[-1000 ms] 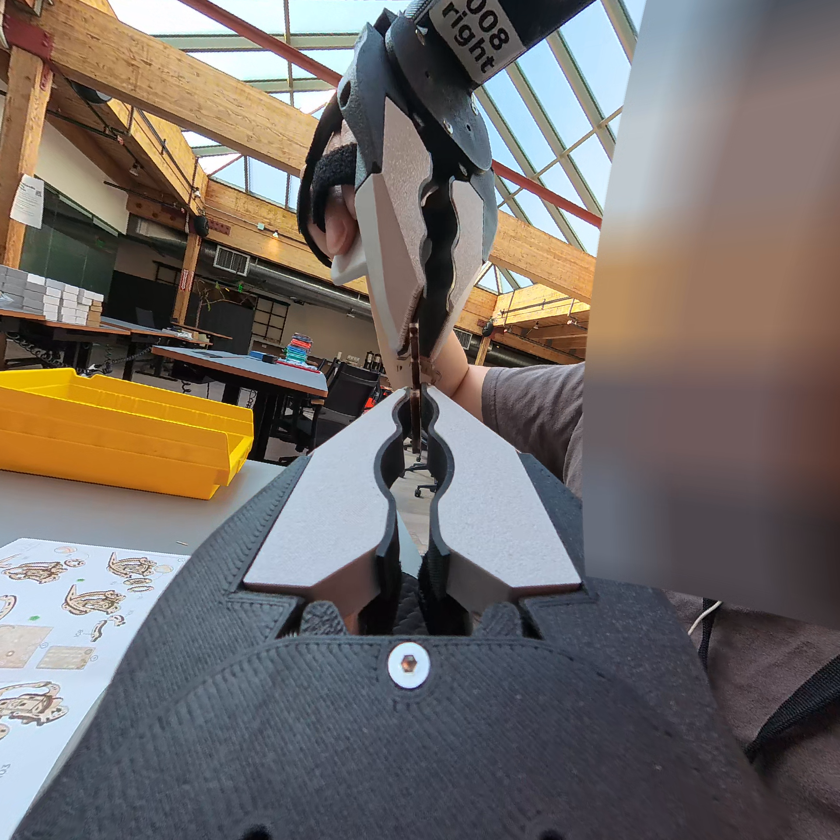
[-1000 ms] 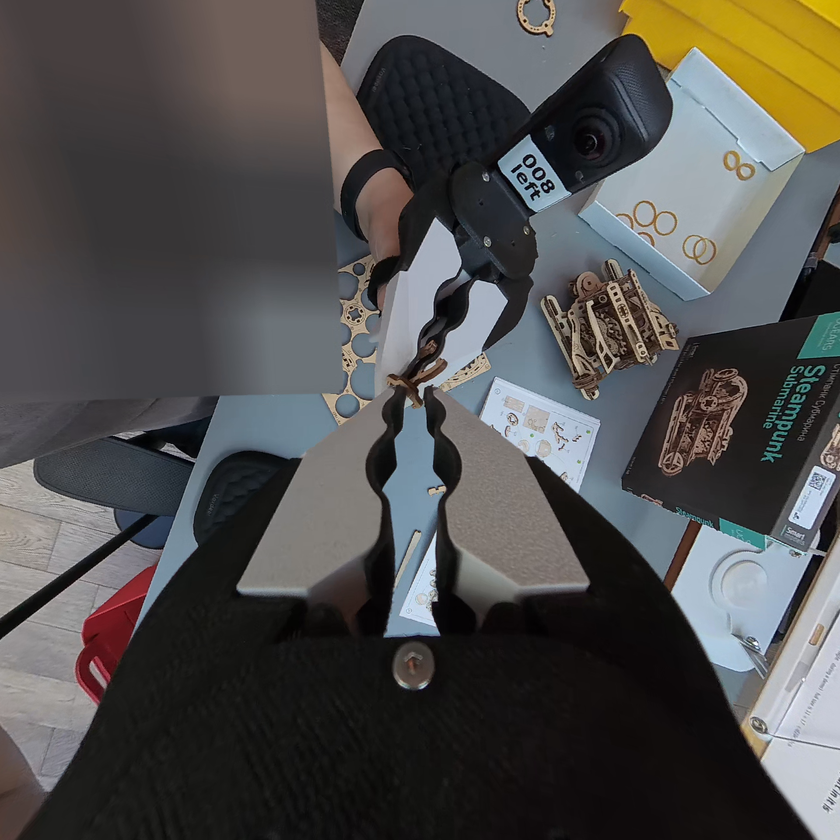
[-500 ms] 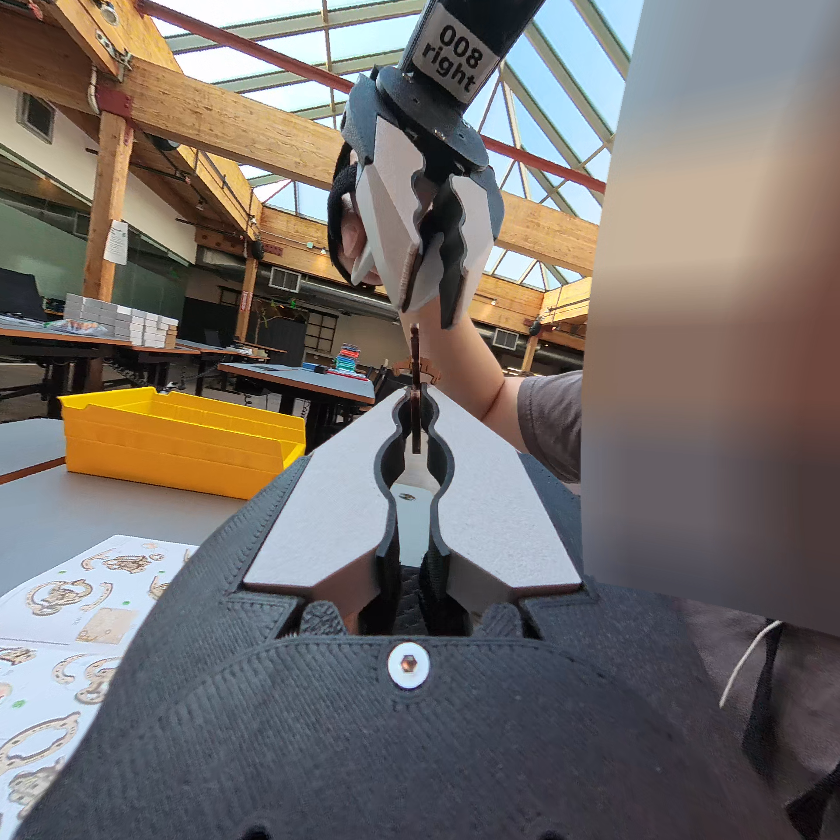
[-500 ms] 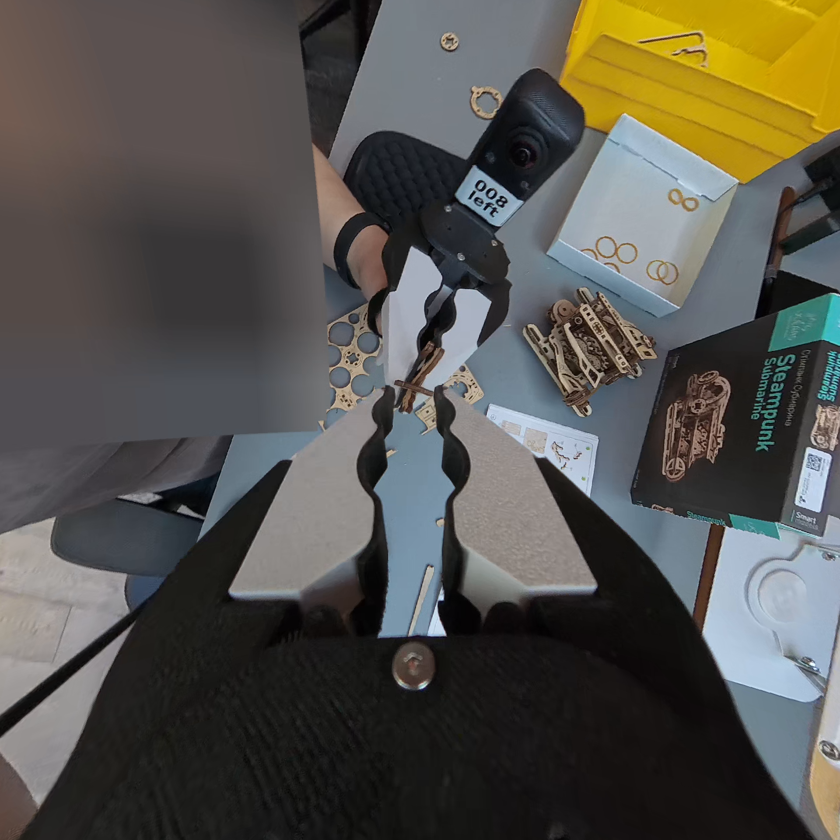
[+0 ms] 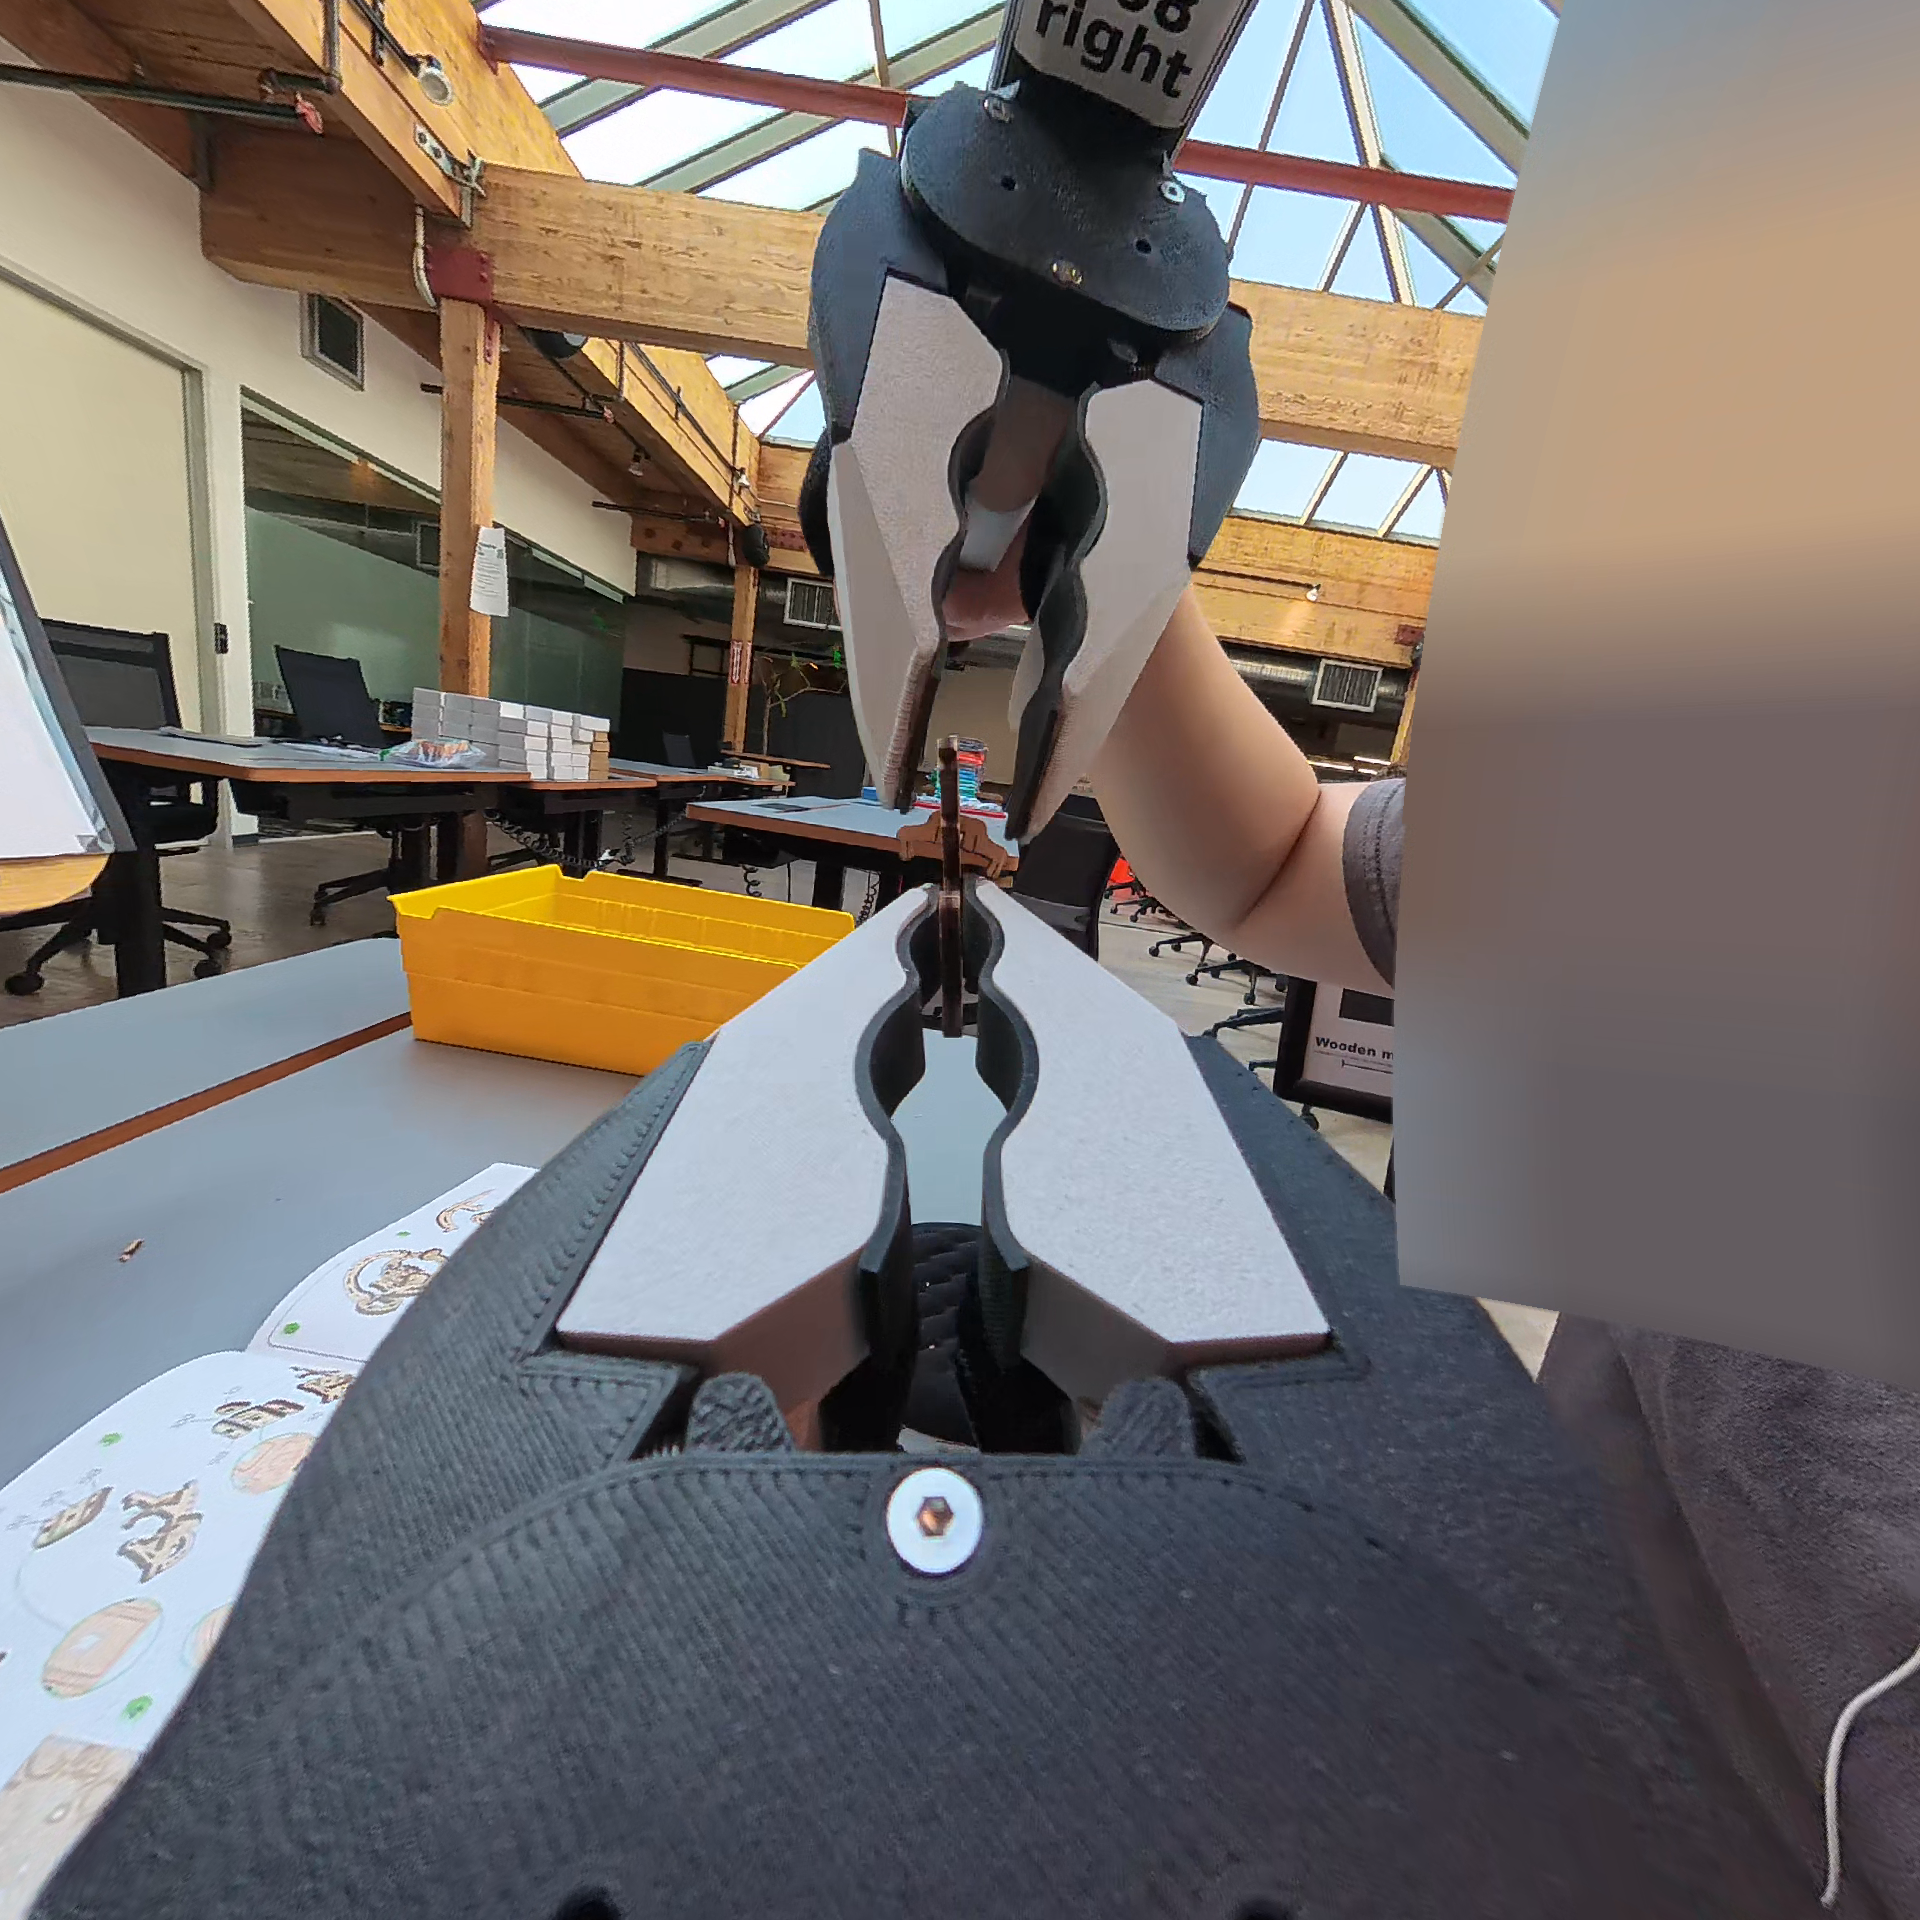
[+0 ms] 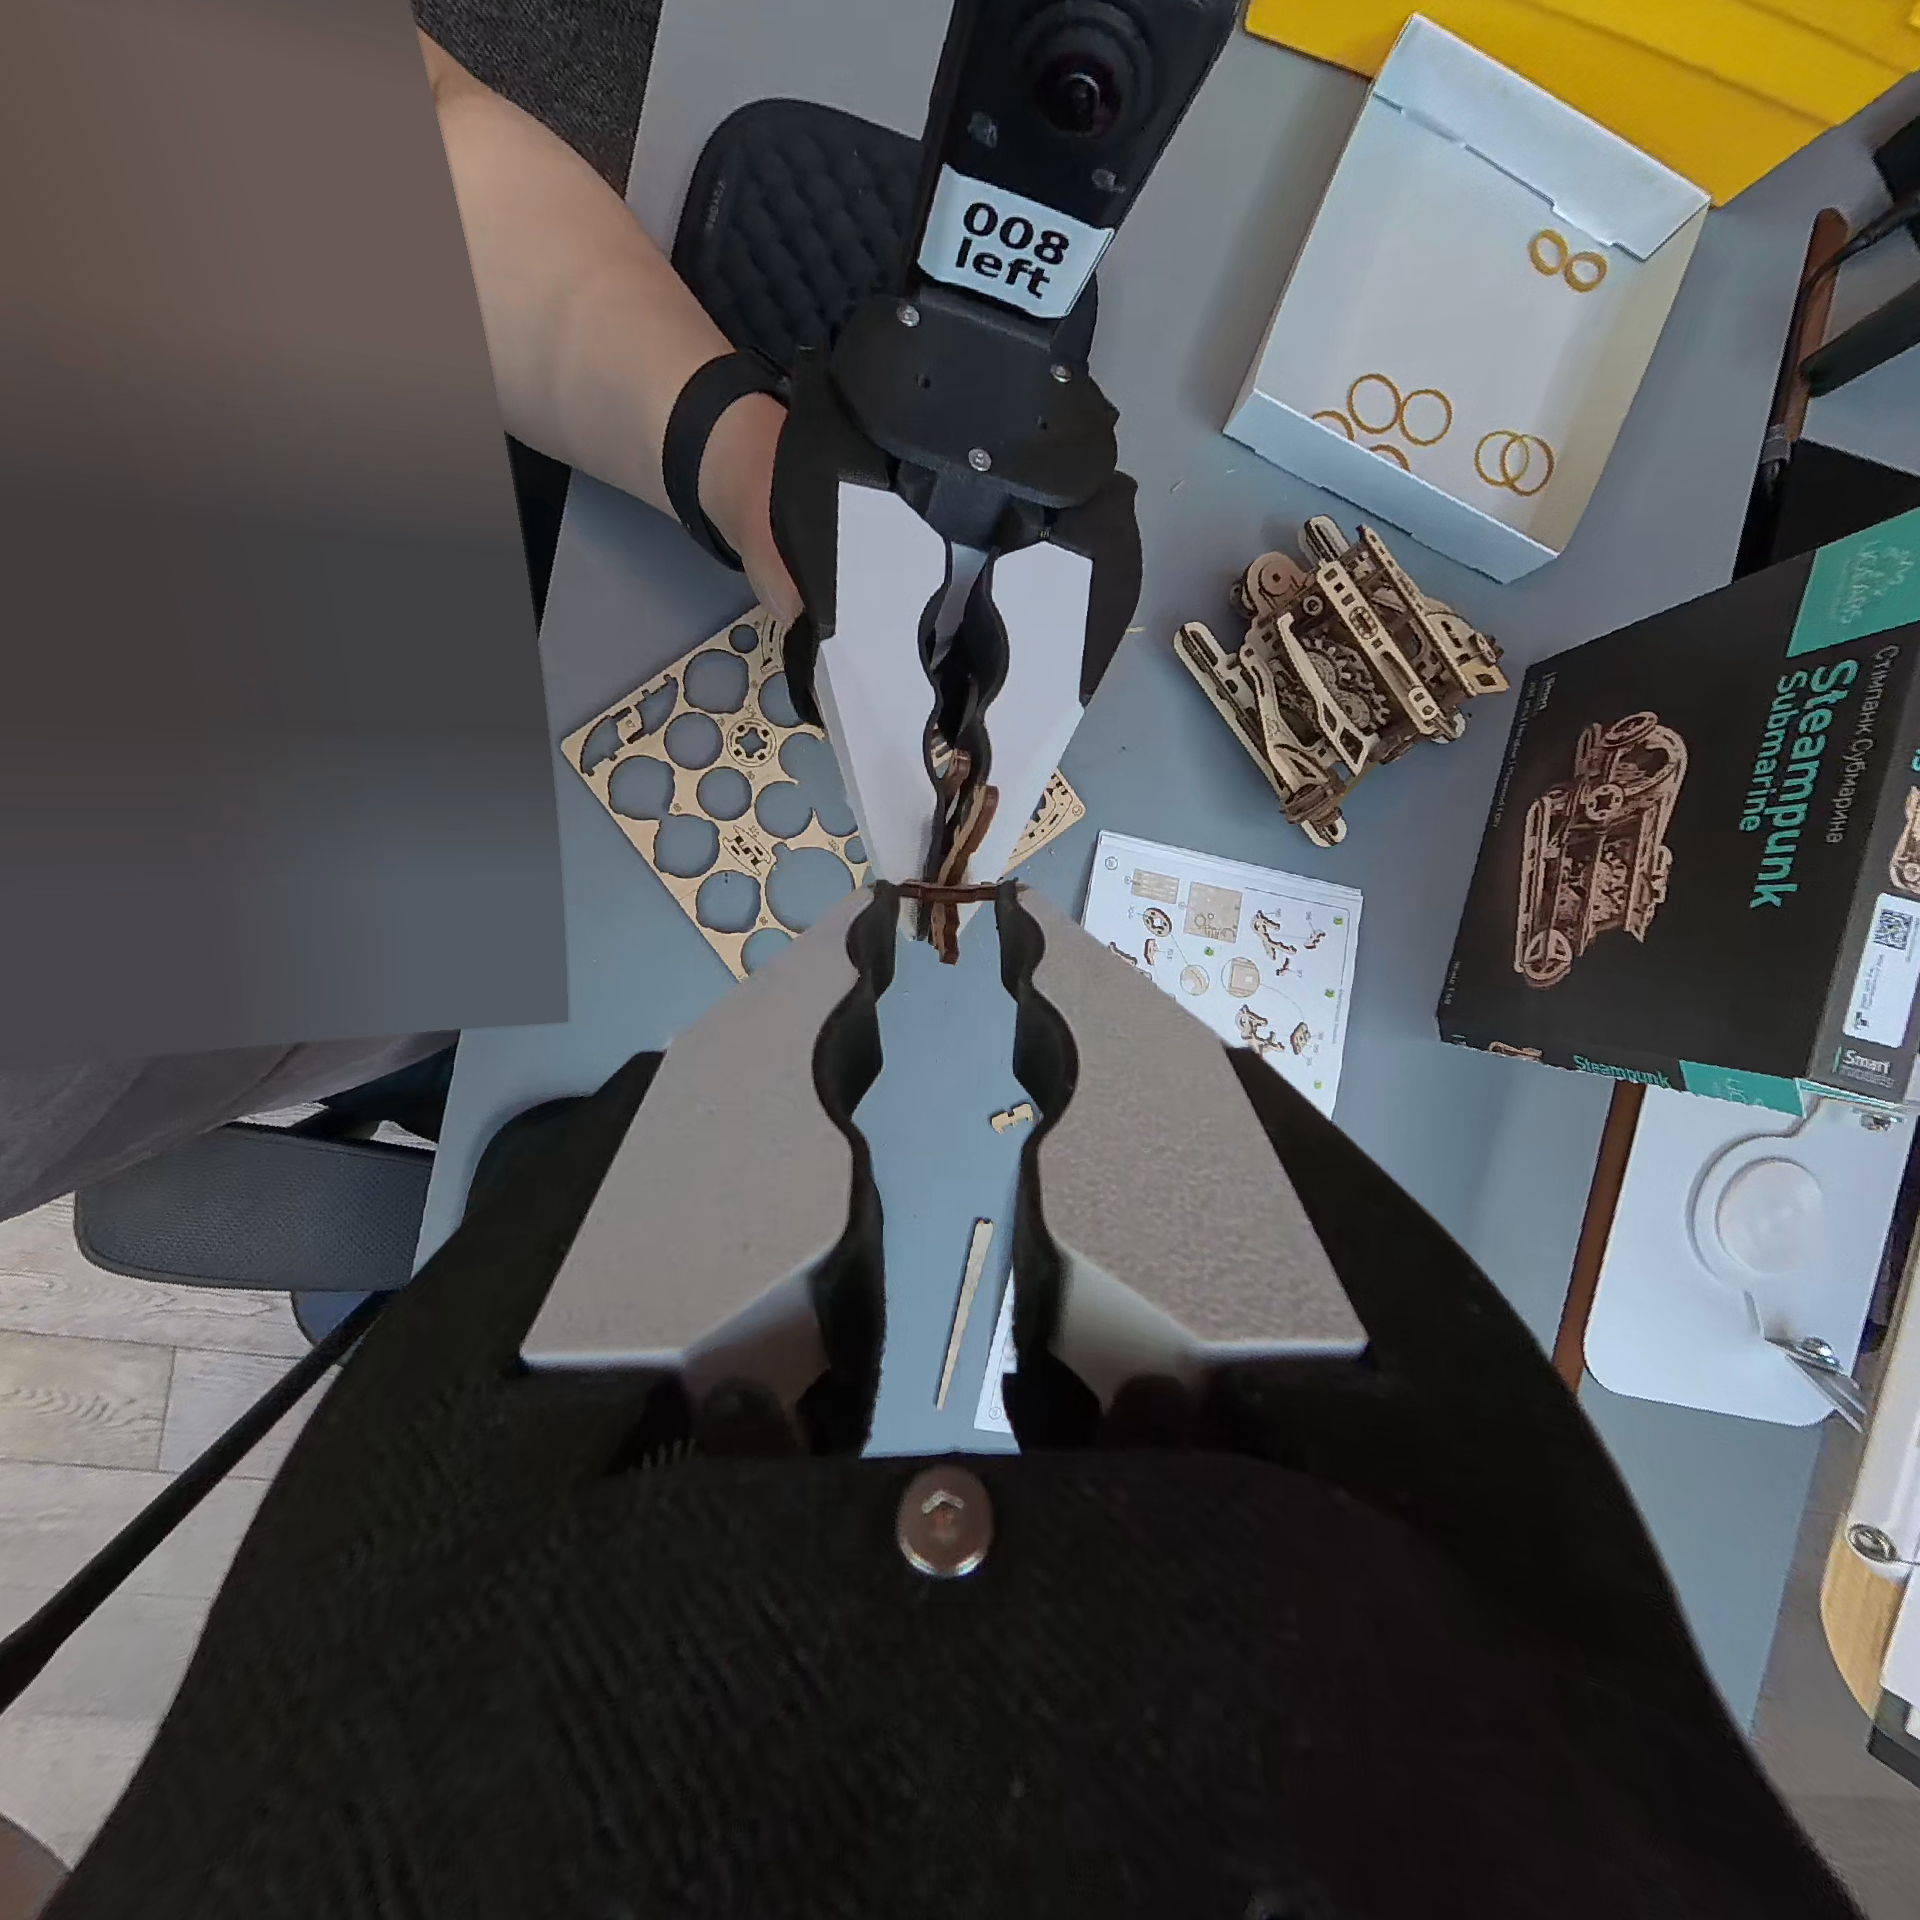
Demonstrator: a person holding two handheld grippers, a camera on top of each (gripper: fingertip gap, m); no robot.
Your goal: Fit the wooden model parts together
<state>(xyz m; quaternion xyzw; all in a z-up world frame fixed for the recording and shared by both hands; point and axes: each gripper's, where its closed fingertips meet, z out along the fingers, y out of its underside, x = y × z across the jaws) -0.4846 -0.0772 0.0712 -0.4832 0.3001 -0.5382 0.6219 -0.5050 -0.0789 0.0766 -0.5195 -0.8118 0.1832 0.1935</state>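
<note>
My left gripper (image 5: 948, 899) is shut on a thin flat wooden part (image 5: 948, 774), held edge-on and pointing up. A small wooden cross piece (image 5: 954, 837) sits across that part just past my left fingertips. My right gripper (image 5: 961, 810) comes down from above, open, with one fingertip on each side of the part and not gripping it. In the right wrist view my right gripper (image 6: 943, 920) is open around the cross piece (image 6: 940, 890). The left gripper (image 6: 951, 862) comes in from the top, shut on the curved part (image 6: 966, 810).
On the grey table (image 6: 644, 582) lie a punched plywood sheet (image 6: 707, 790), an instruction sheet (image 6: 1236, 956), a part-built wooden model (image 6: 1340, 665), a white box of rubber rings (image 6: 1455, 312), a black kit box (image 6: 1704, 810), a small loose piece (image 6: 1013, 1119) and a thin stick (image 6: 964, 1309). A yellow bin (image 5: 613, 966) stands behind. Only a small space, under 4 cm, lies between the two pairs of fingers.
My right gripper was shut on the small cross piece against the left's part. It has since opened and let go, leaving the cross piece on that part. The left stayed shut.
</note>
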